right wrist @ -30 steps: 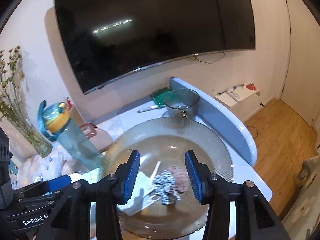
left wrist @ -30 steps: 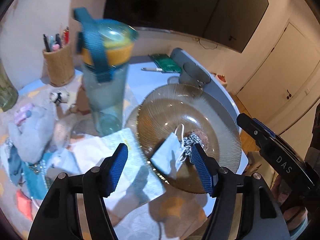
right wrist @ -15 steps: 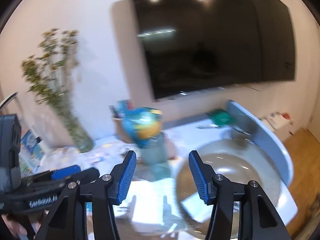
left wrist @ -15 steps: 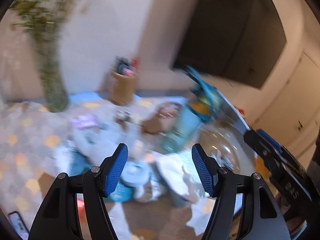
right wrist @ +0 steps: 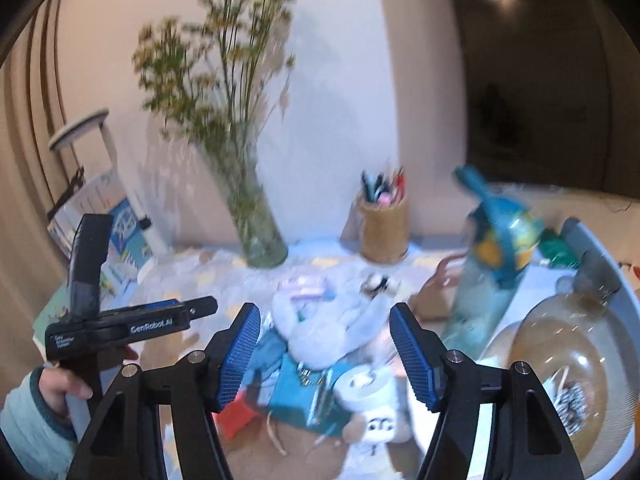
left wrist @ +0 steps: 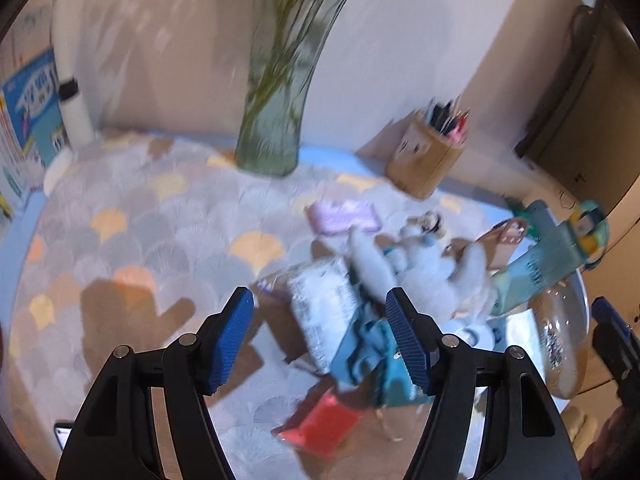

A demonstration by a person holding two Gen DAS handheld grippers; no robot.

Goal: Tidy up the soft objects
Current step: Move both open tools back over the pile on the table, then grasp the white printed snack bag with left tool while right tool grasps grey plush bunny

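Observation:
A pile of soft things lies mid-table: a pale grey plush toy point(left wrist: 424, 268) point(right wrist: 340, 320), a white tissue pack point(left wrist: 324, 300), blue cloth point(left wrist: 368, 352) point(right wrist: 296, 392) and a red pouch point(left wrist: 320, 428) point(right wrist: 236, 416). A glass bowl point(right wrist: 560, 348) point(left wrist: 560, 344) at the right holds a patterned scrunchie point(right wrist: 572, 404) and a face mask. My left gripper point(left wrist: 320, 340) is open and empty above the tissue pack. My right gripper point(right wrist: 324, 352) is open and empty above the pile. The left gripper also shows in the right wrist view point(right wrist: 132, 324).
A glass vase with flowers point(right wrist: 256, 224) point(left wrist: 276, 120) and a woven pen holder point(right wrist: 384, 228) point(left wrist: 428, 160) stand at the back. A teal water bottle point(right wrist: 492, 264) point(left wrist: 548, 256) stands beside the bowl. A tape roll point(right wrist: 364, 384) lies near the front.
Both grippers have swung left, away from the bowl toward the pile of soft things. Both stayed open and empty.

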